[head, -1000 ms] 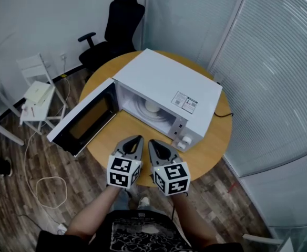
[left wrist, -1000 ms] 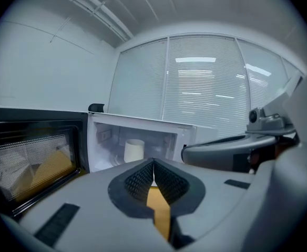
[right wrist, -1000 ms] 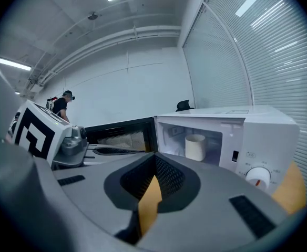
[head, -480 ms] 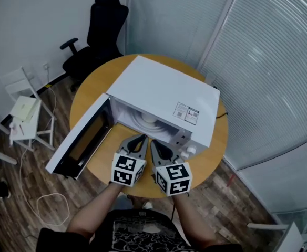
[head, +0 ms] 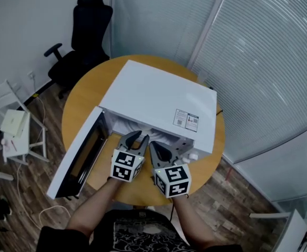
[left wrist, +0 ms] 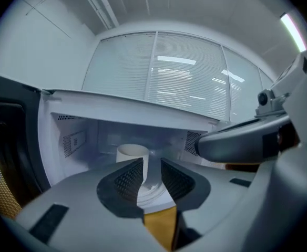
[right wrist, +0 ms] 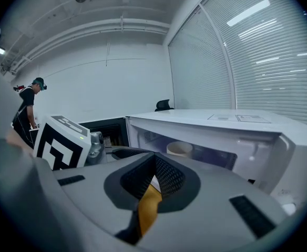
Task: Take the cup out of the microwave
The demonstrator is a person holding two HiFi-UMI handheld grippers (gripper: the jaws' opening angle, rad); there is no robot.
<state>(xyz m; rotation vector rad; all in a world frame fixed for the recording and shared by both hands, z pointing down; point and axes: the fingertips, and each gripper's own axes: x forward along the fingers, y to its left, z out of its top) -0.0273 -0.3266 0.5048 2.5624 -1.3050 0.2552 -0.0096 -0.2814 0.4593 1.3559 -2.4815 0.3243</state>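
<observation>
Found at microwave [head: 159, 96] mouth: left gripper [left wrist: 152, 165] jaws just opening, slightly apart, nothing between, cup [left wrist: 132, 152] inside microwave beyond; right gripper [right wrist: 154, 165] closed, empty, outside microwave.

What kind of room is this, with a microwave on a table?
Probably an office or small meeting room: slatted blinds cover glass partition walls, a black office chair stands by the wall, and the white microwave sits on a round wooden table.

Left hand-held gripper [head: 137, 137] and right hand-held gripper [head: 154, 145] now closer to microwave [head: 159, 96] opening. Left jaws have just been opening, nothing between them.
</observation>
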